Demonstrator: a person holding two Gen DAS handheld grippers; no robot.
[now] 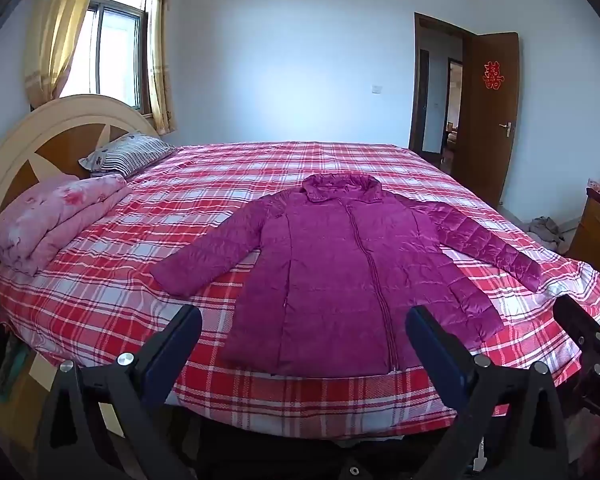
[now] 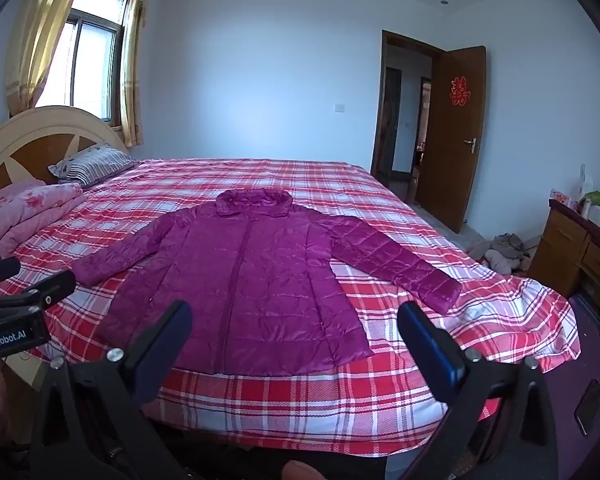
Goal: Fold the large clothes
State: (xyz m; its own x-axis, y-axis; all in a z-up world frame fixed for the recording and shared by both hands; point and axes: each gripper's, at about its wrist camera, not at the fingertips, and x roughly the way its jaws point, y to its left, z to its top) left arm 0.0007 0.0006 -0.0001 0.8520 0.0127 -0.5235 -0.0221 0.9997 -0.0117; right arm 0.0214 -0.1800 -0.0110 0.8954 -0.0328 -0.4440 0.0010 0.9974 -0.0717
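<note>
Magenta quilted jacket (image 1: 340, 272) lies flat, zipped, sleeves spread, on the plaid bed (image 1: 140, 280) ahead of both wide-open, empty tools. Folding has not begun; next, I judge, the left hand-held gripper (image 1: 304, 344) and right hand-held gripper (image 2: 296, 340) must each reach a sleeve.

The quilted jacket (image 1: 332, 264) looked glossy and slick. The checked bedsheet (image 1: 148, 280) was matt woven cloth. The door (image 2: 456, 136) was smooth wood.

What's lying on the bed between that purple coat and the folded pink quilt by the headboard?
Nothing but bare plaid bedspread. The left wrist view shows it between the purple coat and the pink quilt.
</note>
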